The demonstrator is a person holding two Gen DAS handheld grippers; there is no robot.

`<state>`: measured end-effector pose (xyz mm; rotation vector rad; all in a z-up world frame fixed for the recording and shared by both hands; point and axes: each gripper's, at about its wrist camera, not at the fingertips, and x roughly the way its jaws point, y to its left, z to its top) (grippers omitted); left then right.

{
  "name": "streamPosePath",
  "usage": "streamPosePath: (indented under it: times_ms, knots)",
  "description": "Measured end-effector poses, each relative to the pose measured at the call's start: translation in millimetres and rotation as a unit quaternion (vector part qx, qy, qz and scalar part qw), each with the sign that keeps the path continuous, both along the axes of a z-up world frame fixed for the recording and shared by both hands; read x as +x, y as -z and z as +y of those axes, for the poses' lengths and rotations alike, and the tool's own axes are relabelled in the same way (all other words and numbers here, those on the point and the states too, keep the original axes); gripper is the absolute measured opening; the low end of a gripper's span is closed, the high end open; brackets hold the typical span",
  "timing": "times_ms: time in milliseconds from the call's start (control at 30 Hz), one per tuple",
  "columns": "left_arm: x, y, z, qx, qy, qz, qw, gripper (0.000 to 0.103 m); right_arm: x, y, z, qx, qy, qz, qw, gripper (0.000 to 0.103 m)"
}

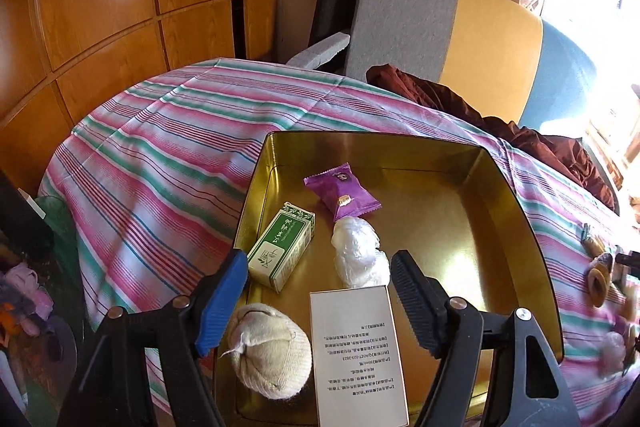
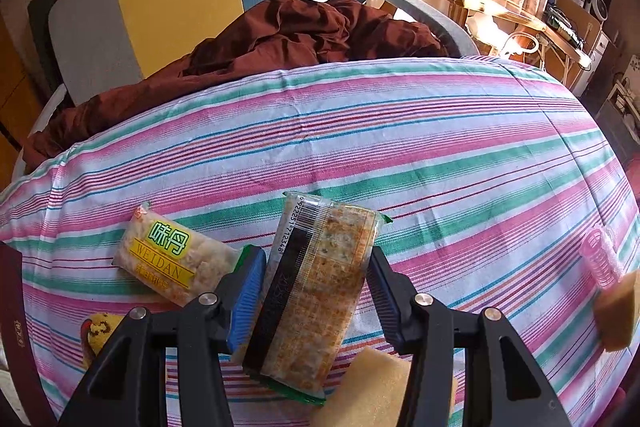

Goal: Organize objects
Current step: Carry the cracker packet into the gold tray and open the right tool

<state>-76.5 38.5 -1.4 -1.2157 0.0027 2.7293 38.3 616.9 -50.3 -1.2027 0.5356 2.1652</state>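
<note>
In the left wrist view a gold tin tray [image 1: 504,211] sits on the striped cloth. It holds a green box [image 1: 280,247], a purple candy packet [image 1: 342,191], a white plastic-wrapped lump [image 1: 360,253], a cream cloth ball [image 1: 272,351] and a white printed box [image 1: 356,355]. My left gripper [image 1: 318,301] is open above the tray's near end, holding nothing. In the right wrist view my right gripper [image 2: 316,293] is shut on a cracker packet [image 2: 316,291], held just above the cloth. A yellow WEIDAN snack packet [image 2: 172,259] lies to its left.
Yellow sponges [image 2: 372,387] [image 2: 616,311], a pink hair roller [image 2: 600,257] and a yellow toy [image 2: 98,331] lie on the cloth. A brown garment [image 2: 280,39] lies on the chair behind the table. Small items [image 1: 600,279] lie right of the tray.
</note>
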Motion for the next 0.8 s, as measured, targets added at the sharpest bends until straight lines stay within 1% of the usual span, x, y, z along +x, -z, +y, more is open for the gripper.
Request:
streamPosePath:
  times_ms: [167,233,333,467,533,667,800]
  knots:
    - [8.3,-4.5,-1.8,0.010,0.003,0.006,0.9999,0.075,-0.9,-22.5,-15.2,0.019,-0.011,0.027,0.999,0.051]
    - [10.6,-4.8,-2.3,0.009,0.007,0.009,0.9999,0.075,-4.2,-35.2,-28.8,0.032,-0.026,0.037,0.998,0.048]
    - [13.8,-5.0,-3.5,0.008,0.010,0.013,0.9998,0.075,-11.3,-53.5,-54.7,0.047,-0.053,0.052,0.996,0.048]
    - [15.6,-2.2,-7.2,0.017,0.011,0.011,0.9997,0.075,-27.0,-68.2,-84.7,0.079,-0.084,0.051,0.992,0.048]
    - [16.7,-1.3,-9.6,0.022,0.011,0.010,0.9996,0.075,-30.6,-70.5,-91.3,0.067,-0.091,0.053,0.992,0.048]
    - [20.0,-3.8,-14.2,0.031,0.013,0.017,0.9993,0.075,-34.8,-82.7,-113.0,0.041,-0.112,0.077,0.990,0.048]
    - [21.6,-3.7,-18.6,0.044,0.013,0.014,0.9989,0.075,-51.3,-94.0,-154.6,0.007,-0.168,0.097,0.981,0.048]
